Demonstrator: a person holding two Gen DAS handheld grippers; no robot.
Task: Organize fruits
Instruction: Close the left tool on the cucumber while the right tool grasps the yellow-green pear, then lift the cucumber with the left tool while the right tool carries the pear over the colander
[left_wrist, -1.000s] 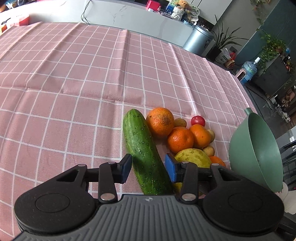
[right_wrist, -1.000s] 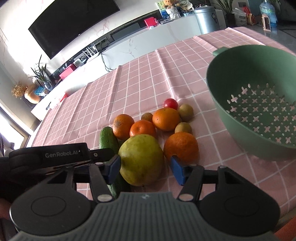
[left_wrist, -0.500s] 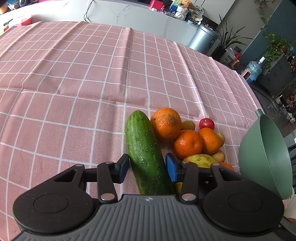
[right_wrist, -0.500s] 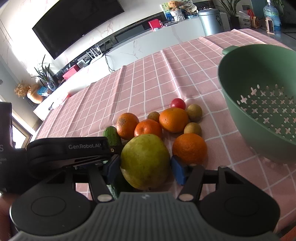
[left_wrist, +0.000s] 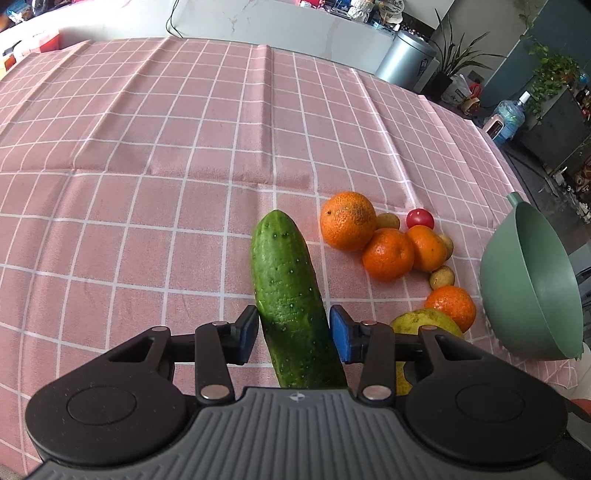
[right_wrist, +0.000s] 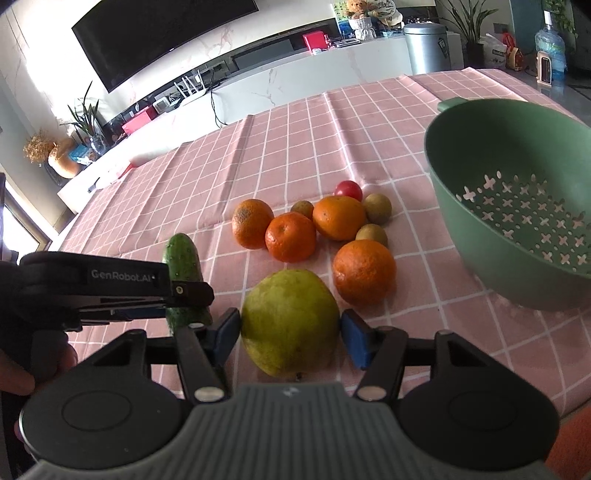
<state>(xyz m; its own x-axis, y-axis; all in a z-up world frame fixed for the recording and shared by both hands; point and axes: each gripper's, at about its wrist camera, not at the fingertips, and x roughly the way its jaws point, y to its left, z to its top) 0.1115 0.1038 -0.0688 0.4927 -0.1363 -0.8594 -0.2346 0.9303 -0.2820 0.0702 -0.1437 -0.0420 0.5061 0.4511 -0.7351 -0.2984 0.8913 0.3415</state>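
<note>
- Left gripper (left_wrist: 293, 334) clamps the long bumpy green cucumber (left_wrist: 290, 295) lengthwise, clear of the oranges.
- Right gripper (right_wrist: 290, 336) pinches the round yellow-green pear (right_wrist: 290, 319), likely bound for the green perforated plastic colander (right_wrist: 517, 206).

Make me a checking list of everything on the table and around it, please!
Surface: pink checked tablecloth, creased.
Job's things: cucumber; yellow-green fruit; four oranges, one near it; red tomato; small brown fruits; green colander, nothing in it.
Clutter: nothing seen.
Grippers: left gripper shut on cucumber; right gripper shut on yellow-green fruit.
Cables: black cable behind the table.
Surroundings: TV, bin, plants.
</note>
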